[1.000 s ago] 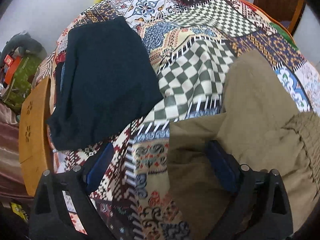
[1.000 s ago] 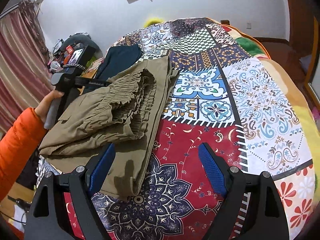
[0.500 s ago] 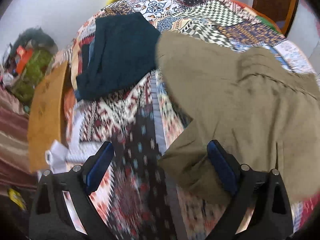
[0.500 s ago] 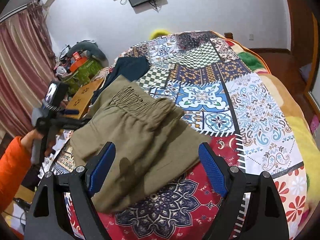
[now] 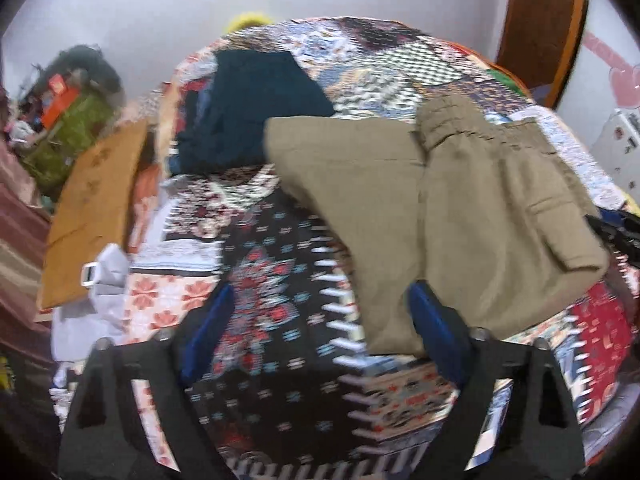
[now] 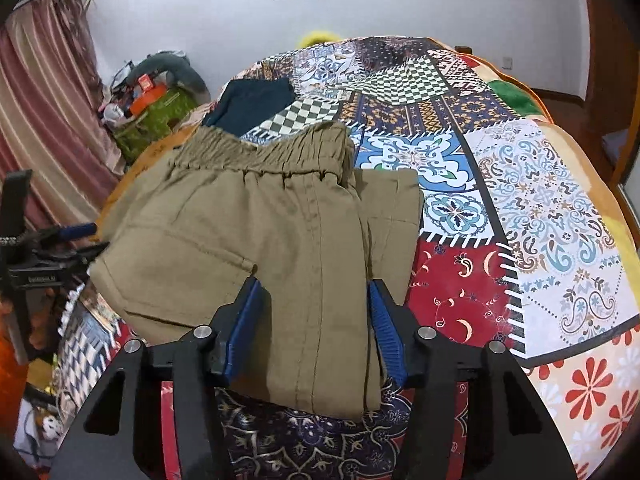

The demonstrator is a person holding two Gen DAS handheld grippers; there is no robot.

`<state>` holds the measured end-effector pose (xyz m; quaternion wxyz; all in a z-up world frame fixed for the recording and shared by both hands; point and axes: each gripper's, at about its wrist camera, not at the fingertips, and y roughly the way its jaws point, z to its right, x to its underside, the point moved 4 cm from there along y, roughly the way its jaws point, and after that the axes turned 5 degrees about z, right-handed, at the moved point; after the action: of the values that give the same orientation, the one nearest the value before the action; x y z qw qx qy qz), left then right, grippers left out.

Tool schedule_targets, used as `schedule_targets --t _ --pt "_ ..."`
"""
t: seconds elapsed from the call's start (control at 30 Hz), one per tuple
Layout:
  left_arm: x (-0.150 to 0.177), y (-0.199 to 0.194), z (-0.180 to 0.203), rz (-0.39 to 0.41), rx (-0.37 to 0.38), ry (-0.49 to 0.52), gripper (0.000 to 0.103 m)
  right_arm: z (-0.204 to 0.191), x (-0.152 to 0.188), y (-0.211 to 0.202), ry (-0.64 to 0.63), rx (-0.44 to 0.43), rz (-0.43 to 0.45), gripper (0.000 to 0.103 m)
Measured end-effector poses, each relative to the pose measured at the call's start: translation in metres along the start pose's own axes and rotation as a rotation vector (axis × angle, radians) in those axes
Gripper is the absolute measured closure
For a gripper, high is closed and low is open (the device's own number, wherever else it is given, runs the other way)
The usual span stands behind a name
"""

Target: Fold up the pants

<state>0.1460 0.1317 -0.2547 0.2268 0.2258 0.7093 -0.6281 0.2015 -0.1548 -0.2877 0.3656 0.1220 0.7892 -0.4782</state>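
The olive-green pants (image 6: 256,232) lie folded on the patchwork bedspread (image 6: 540,200), elastic waistband at the far end. They also show in the left wrist view (image 5: 460,208). My right gripper (image 6: 314,304) is open, its blue pads either side of the near part of the pants, just above the cloth. My left gripper (image 5: 320,312) is open and empty over bare bedspread (image 5: 256,272), its right pad at the edge of the pants. The left gripper also shows at the left edge of the right wrist view (image 6: 52,248).
A folded dark teal garment (image 6: 252,100) lies at the far left of the bed, also seen in the left wrist view (image 5: 248,112). A wooden board (image 5: 92,208) and cluttered bags (image 6: 156,108) stand beside the bed's left edge.
The pants went from a lifted, bunched heap to a flat fold. My left gripper let go and pulled back left. My right gripper narrowed and moved over the pants' near end.
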Motion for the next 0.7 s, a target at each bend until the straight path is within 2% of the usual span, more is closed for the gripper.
schedule_targets --t 0.17,0.33,0.43,0.53,0.6,0.7 --pt "0.016 -0.001 -0.025 -0.029 -0.075 -0.035 0.022 0.007 0.0 -0.003 -0.031 0.023 -0.016 0.06" --pt "0.014 -0.02 -0.033 -0.014 -0.042 -0.06 0.022 0.01 -0.004 -0.009 -0.016 0.017 -0.022 0.06" --pt "-0.01 -0.036 -0.022 0.052 0.005 -0.052 0.022 0.006 -0.019 -0.016 -0.01 0.013 0.001 0.059" --pt "-0.041 -0.045 -0.001 0.123 0.078 -0.02 0.022 -0.002 -0.034 -0.02 0.002 -0.031 0.038 0.052" --pt "-0.058 -0.044 0.016 0.146 0.115 0.002 0.022 -0.009 -0.044 -0.02 -0.007 -0.055 0.058 0.051" --pt "-0.08 -0.037 0.048 0.169 0.216 0.046 0.024 -0.023 -0.053 -0.014 -0.043 -0.081 0.06 0.051"
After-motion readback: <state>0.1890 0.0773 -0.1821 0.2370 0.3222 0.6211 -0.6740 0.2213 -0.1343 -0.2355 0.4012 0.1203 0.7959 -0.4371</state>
